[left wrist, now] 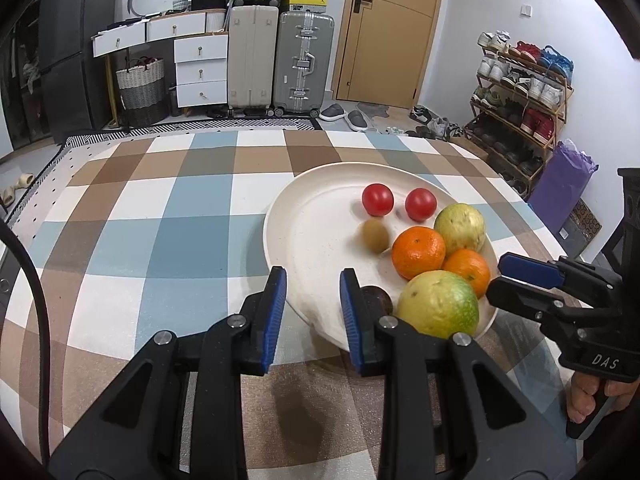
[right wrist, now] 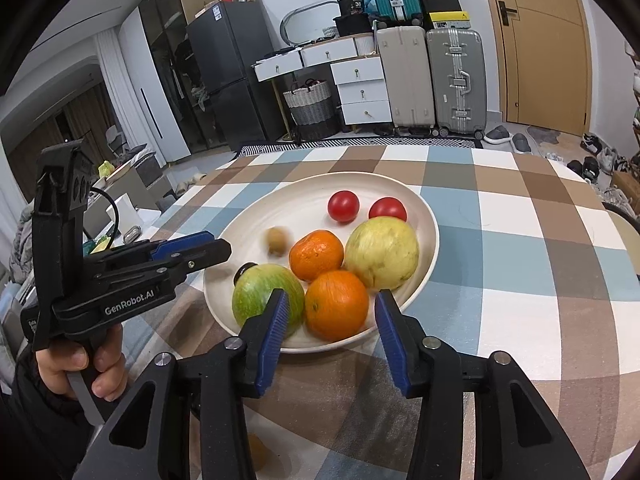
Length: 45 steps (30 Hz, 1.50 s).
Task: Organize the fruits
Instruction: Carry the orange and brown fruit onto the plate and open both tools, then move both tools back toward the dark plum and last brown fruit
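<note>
A cream plate on the checked tablecloth holds two red tomatoes, two oranges, two yellow-green fruits, a blurred kiwi and a dark fruit partly hidden. My left gripper is open and empty at the plate's near-left rim. It also shows in the right wrist view. My right gripper is open and empty, just short of the front orange. It also shows in the left wrist view.
The table has a checked cloth and a far edge toward the room. Suitcases, drawers, a shoe rack and a door stand beyond. A fridge stands at the left.
</note>
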{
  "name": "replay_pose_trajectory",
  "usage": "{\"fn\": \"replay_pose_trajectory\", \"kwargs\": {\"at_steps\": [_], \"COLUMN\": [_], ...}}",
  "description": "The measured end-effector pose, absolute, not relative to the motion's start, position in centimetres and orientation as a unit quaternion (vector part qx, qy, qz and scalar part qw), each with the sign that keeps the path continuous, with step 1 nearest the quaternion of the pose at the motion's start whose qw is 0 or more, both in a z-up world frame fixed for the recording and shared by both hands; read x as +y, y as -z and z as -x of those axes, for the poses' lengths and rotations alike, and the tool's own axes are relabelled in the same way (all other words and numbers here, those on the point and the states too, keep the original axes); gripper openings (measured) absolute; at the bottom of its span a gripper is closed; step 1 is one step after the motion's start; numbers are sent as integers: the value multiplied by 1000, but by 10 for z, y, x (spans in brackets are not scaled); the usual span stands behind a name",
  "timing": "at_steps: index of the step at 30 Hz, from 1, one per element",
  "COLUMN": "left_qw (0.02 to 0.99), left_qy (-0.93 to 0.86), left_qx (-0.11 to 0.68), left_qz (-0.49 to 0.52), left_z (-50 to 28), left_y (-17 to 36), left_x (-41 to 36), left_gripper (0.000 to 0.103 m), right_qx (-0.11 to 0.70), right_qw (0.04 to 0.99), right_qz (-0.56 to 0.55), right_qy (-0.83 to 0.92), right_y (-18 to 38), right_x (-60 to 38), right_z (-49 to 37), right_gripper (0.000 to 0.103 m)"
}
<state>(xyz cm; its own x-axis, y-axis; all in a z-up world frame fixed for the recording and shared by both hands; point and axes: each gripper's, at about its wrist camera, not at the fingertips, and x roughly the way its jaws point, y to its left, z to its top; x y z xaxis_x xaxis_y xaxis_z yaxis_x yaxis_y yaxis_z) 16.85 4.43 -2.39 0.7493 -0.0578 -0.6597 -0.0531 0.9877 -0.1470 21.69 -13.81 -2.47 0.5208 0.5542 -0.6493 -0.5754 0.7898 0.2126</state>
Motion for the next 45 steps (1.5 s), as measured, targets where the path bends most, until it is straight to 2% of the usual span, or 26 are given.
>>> {"fn": "replay_pose_trajectory", "kwargs": {"at_steps": [7,9,10,15,16,18,21,25,45], "left_qw": [933,933,933,938,938,938,938,939,930], "left_qy": [-3,-2,-1,-1,-2,0,1,8,30], "left_qx": [354,354,353,339,338,337,339,337,364], "left_qz": [73,72,72,79,81,84,79,66,42], "left_z": [-161,-157,-154,-140,-137,-131,-122,-111,-91], "left_y": [23,22,21,14,13,12,11,10,17], "left_x": [45,45,45,43,43,42,38,30,16], "left_gripper": [26,31,40,72,81,83,87,102,102], "right_qx": [358,356,355,352,350,347,345,344,375], "right_qw": [879,881,881,882,884,885,887,887,864], "right_qz": [12,16,16,17,17,16,13,17,71], "right_qy": [-316,-312,-312,-312,-311,-308,-307,-309,-328], "right_y": [22,22,22,20,20,19,16,14,24], "right_x": [-142,-143,-143,-147,-147,-149,-149,-150,-156], "right_z": [-215,-215,-215,-212,-212,-211,-212,-208,-182], "right_gripper": [51,55,62,76,83,89,94,102,103]}}
